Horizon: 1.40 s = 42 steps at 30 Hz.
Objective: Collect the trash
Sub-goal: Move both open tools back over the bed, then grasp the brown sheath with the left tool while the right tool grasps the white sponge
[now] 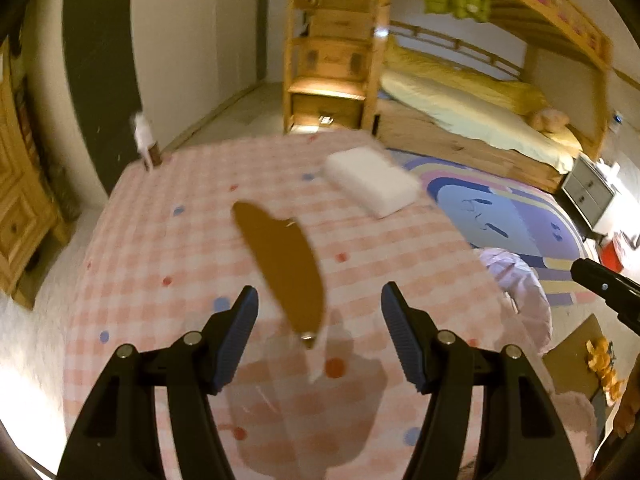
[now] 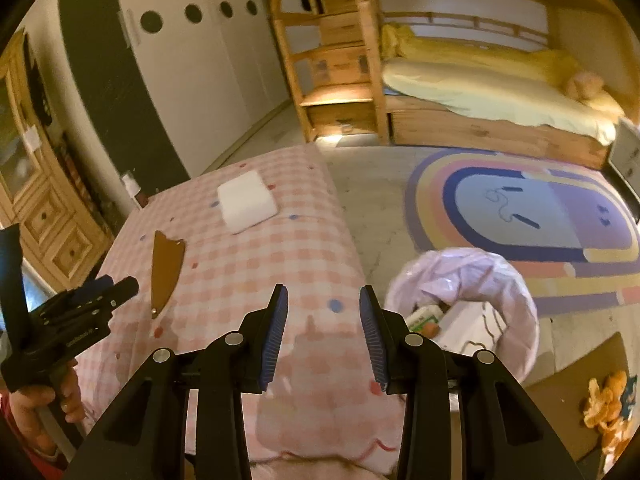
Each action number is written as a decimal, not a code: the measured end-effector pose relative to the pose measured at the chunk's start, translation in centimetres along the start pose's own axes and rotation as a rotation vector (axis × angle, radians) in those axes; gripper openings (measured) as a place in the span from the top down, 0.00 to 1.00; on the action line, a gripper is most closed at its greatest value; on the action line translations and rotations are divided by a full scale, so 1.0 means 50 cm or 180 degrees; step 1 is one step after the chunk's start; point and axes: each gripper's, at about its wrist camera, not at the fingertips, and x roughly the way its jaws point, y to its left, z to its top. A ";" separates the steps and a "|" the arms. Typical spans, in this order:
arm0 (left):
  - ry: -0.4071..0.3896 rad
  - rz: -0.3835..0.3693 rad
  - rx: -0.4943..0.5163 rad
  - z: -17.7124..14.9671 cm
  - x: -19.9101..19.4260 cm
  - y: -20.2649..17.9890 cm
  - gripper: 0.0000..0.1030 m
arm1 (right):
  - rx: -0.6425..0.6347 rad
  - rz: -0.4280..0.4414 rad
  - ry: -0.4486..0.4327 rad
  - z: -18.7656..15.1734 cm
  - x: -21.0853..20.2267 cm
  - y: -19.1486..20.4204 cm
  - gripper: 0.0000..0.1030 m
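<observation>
A flat brown torn wrapper (image 1: pixel 280 268) lies on the pink checked table cover (image 1: pixel 180 248); it also shows in the right wrist view (image 2: pixel 166 272). My left gripper (image 1: pixel 320 336) is open just above the wrapper's near end, holding nothing; it appears in the right wrist view (image 2: pixel 104 292) beside the wrapper. My right gripper (image 2: pixel 322 336) is open and empty over the table's near right part. A trash bin with a pale plastic liner (image 2: pixel 468 292) stands on the floor right of the table, with some trash inside; it also shows in the left wrist view (image 1: pixel 516 288).
A white foam block (image 1: pixel 372 182) lies on the far part of the table. Orange peels (image 2: pixel 608 404) lie on brown cardboard on the floor at the right. A coloured rug (image 2: pixel 528 216), a wooden bunk bed (image 2: pixel 480 92) and a wooden cupboard (image 2: pixel 52 216) surround the table.
</observation>
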 end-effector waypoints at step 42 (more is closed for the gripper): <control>-0.0251 -0.0316 -0.0096 0.023 0.038 0.137 0.51 | -0.0805 -0.0026 0.0147 0.111 0.208 0.174 0.17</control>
